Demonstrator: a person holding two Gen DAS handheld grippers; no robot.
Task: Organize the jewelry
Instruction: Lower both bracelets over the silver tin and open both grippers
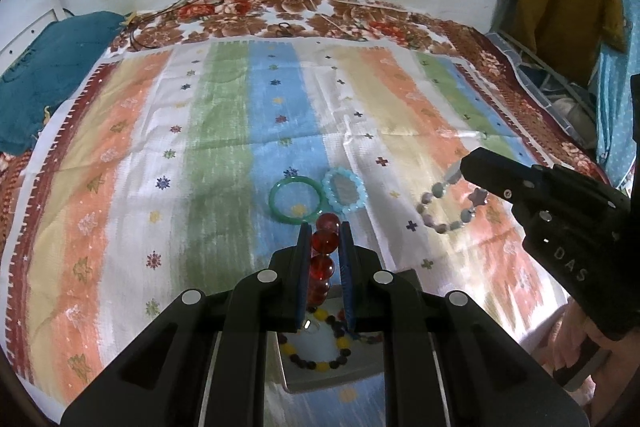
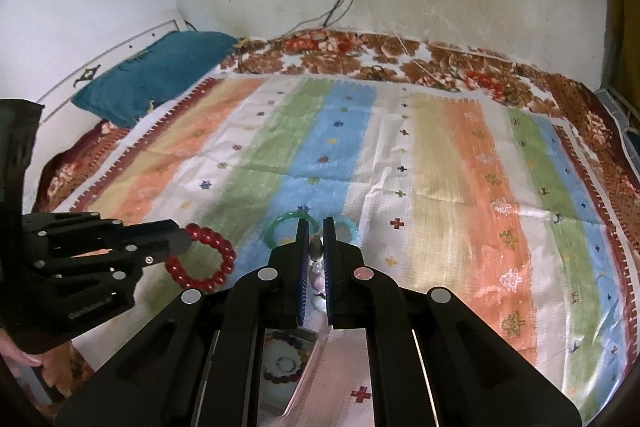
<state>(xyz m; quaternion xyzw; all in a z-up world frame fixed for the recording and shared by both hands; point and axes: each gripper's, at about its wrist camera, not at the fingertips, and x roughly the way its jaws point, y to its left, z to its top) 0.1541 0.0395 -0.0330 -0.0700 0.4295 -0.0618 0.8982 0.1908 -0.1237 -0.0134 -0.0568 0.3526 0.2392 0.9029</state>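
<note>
Left claw [image 1: 325, 239] is clamped on the red bead bracelet [image 1: 322, 259] and right claw [image 2: 316, 247] on the pale bead bracelet [image 1: 450, 205], both held above the tray [image 1: 332, 371]; edge grips risk beads rolling free short of it.

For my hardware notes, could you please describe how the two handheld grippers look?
Both the left gripper and the right gripper are matte black plastic linkages with round silver pivot pins and narrow blue-padded fingers. White "DAS" lettering marks the right one's side. No cables or sleeves show.
</note>
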